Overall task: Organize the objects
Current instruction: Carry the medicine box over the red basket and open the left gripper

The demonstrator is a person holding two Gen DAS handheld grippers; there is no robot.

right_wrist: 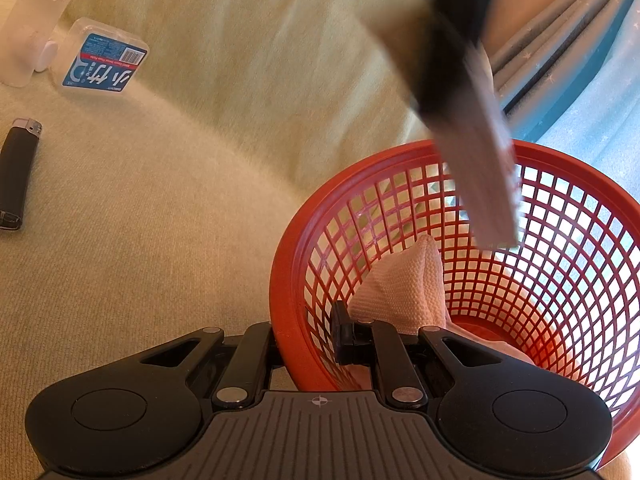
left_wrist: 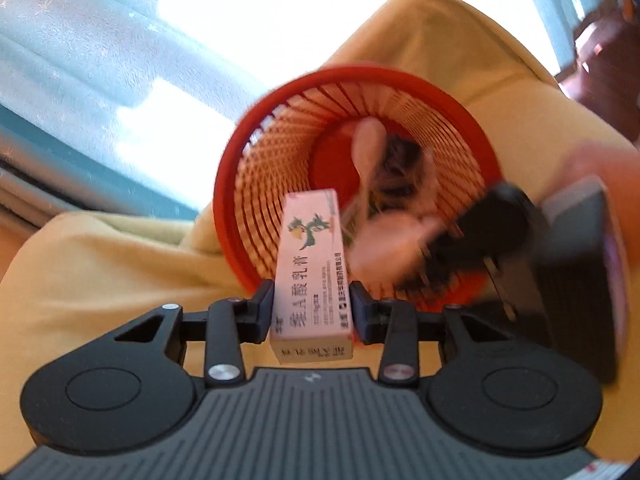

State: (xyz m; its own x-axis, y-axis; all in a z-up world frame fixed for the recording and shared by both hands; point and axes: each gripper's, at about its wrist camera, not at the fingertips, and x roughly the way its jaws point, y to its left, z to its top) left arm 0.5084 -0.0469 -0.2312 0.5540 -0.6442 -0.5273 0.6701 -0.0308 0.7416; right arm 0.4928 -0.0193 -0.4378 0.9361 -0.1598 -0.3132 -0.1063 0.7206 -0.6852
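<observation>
Two tongs, left tongs [left_wrist: 311,312] grasping pink box [left_wrist: 310,264], right tongs [right_wrist: 308,330] clenched on red basket [right_wrist: 288,280] rim

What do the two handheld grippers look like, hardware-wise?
Both match: the left gripper and right gripper have matte black linkage arms, silver pivot rivets, two round black housings and a grey ribbed base plate with a small crosshair mark. No cables or sleeves visible.

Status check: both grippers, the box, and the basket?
Left gripper carrying pink box toward red basket. Right gripper clamped on basket rim. Nothing blocking.
</observation>
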